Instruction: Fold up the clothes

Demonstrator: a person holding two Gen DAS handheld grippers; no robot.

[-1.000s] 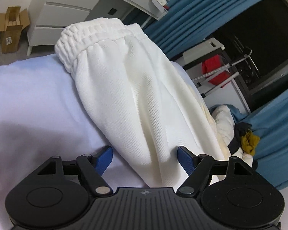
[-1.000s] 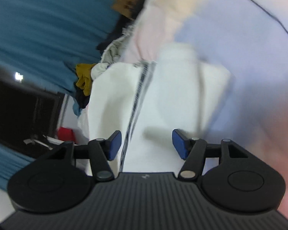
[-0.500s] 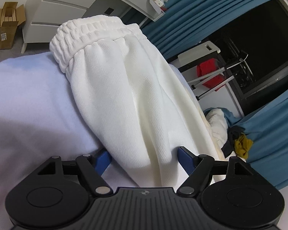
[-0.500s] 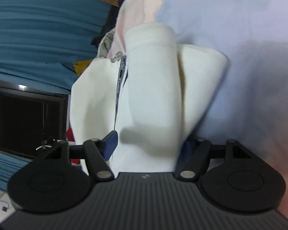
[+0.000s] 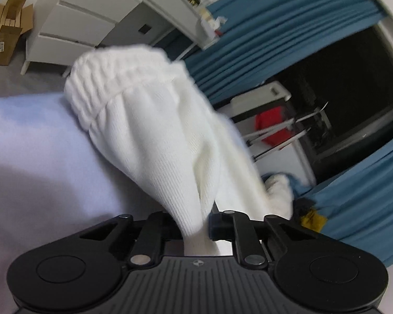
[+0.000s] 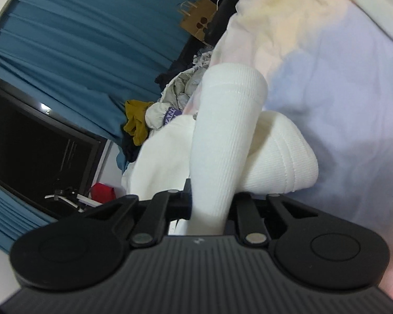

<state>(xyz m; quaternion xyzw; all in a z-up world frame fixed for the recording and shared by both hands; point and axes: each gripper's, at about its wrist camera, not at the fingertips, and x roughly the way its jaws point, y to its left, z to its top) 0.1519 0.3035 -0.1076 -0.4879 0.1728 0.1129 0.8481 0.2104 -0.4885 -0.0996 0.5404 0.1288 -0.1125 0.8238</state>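
White knit trousers (image 5: 149, 136) lie on a pale lilac bed sheet (image 5: 39, 157), their gathered elastic waistband (image 5: 104, 78) at the far end in the left wrist view. My left gripper (image 5: 194, 225) has its jaws closing and pinches a bunched fold of this fabric. In the right wrist view a ribbed leg (image 6: 228, 120) of the trousers runs up from my right gripper (image 6: 212, 204) to its cuff (image 6: 233, 78). That gripper's jaws are closing too and squeeze the leg. The other leg end (image 6: 283, 162) rests on the sheet (image 6: 340, 91) just to the right.
White drawers (image 5: 76, 26) and an open cardboard box (image 5: 5, 34) stand on the floor beyond the bed. Blue curtains (image 5: 275, 26) frame a dark window. A heap of mixed clothes (image 6: 154, 115) sits at the bed's edge, with a brown paper bag (image 6: 196, 21) behind it.
Both grippers went from wide open around the trousers to pinched on the fabric. The cloth now bunches up between each pair of fingers, and the near leg is pulled narrow.
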